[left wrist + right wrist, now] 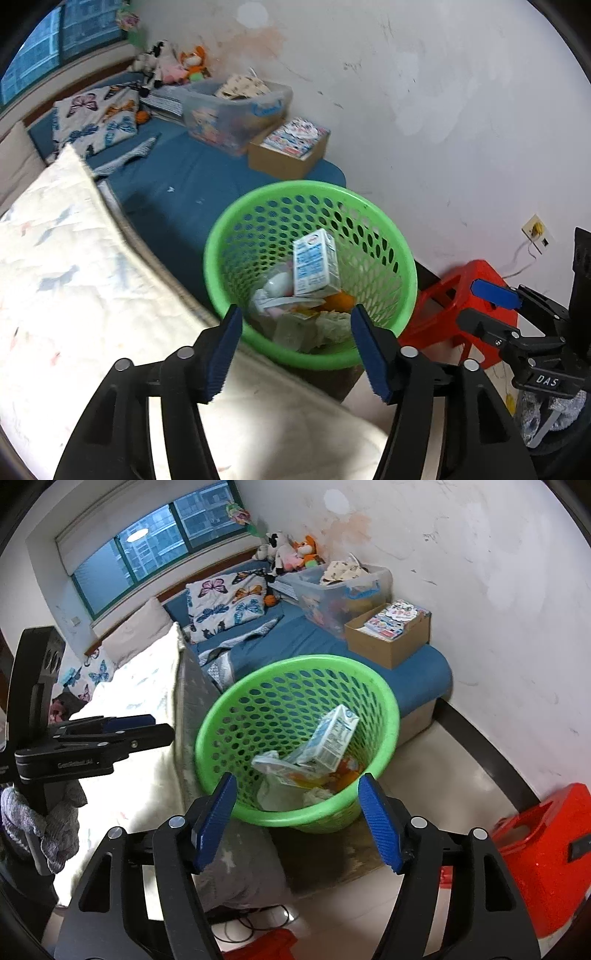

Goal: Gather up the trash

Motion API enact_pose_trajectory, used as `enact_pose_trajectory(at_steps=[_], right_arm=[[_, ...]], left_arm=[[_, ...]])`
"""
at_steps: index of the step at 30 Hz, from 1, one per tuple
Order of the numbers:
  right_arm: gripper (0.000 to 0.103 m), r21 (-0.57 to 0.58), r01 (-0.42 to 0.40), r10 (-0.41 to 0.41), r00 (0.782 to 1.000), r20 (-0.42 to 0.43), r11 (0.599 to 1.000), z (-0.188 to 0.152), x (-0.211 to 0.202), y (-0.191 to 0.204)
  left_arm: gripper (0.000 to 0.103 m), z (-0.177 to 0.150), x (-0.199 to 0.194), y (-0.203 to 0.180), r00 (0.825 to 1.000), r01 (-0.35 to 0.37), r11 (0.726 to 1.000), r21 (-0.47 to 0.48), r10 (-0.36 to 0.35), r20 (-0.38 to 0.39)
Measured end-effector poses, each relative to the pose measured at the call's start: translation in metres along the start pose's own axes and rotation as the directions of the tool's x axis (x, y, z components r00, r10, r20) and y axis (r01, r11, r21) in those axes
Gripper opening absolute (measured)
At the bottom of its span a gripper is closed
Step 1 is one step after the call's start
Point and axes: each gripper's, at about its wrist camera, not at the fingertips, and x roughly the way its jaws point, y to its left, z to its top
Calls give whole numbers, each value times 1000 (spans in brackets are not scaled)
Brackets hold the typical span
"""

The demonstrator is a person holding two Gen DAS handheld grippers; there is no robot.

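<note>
Both the left gripper [295, 347] and right gripper [297, 819] gape wide, empty, over the green basket [221, 254]; a milk carton [314, 262] leans toward one o'clock inside.

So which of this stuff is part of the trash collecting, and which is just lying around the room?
Part of the job:
green basket
milk carton
wrappers and tissues

Just lying about:
cardboard box
clear storage bin
stuffed toys
red stool
</note>
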Motion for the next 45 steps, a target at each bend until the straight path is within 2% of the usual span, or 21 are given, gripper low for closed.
enact_pose_trajectory(at_steps=[4, 6, 10, 15, 22, 30, 34, 39, 45], right_arm=[[72, -47, 3, -2, 1000, 9, 999, -2, -3, 22], [72, -64, -7, 7, 1000, 6, 998, -3, -3, 32], [80, -109, -20, 21, 1000, 6, 994, -8, -3, 58], [83, -153, -40, 40, 999, 0, 987, -11, 0, 86], [89, -185, -78, 76, 997, -17, 980, -17, 4, 125], [96, -239, -98, 97, 995, -16, 966, -20, 7, 165], [98, -280, -79, 83, 997, 0, 957, -25, 9, 181], [99, -272, -103, 107, 994, 0, 957, -31, 12, 190], [99, -259, -118, 118, 993, -16, 959, -36, 16, 198]], left_arm=[[67, -13, -25, 12, 999, -23, 999, -25, 24, 36], [78, -21, -38, 20, 997, -46, 998, -42, 48, 60], [81, -37, -62, 33, 991, -83, 994, -70, 89, 99], [88, -57, -90, 57, 982, -112, 984, -137, 130, 133], [92, -90, -126, 94, 965, -163, 960, -226, 203, 167], [96, -126, -158, 124, 937, -235, 925, -298, 298, 184], [96, -143, -174, 138, 924, -239, 897, -372, 329, 198], [96, -165, -194, 147, 894, -274, 862, -427, 391, 217], [96, -186, -209, 152, 876, -302, 834, -463, 434, 211]])
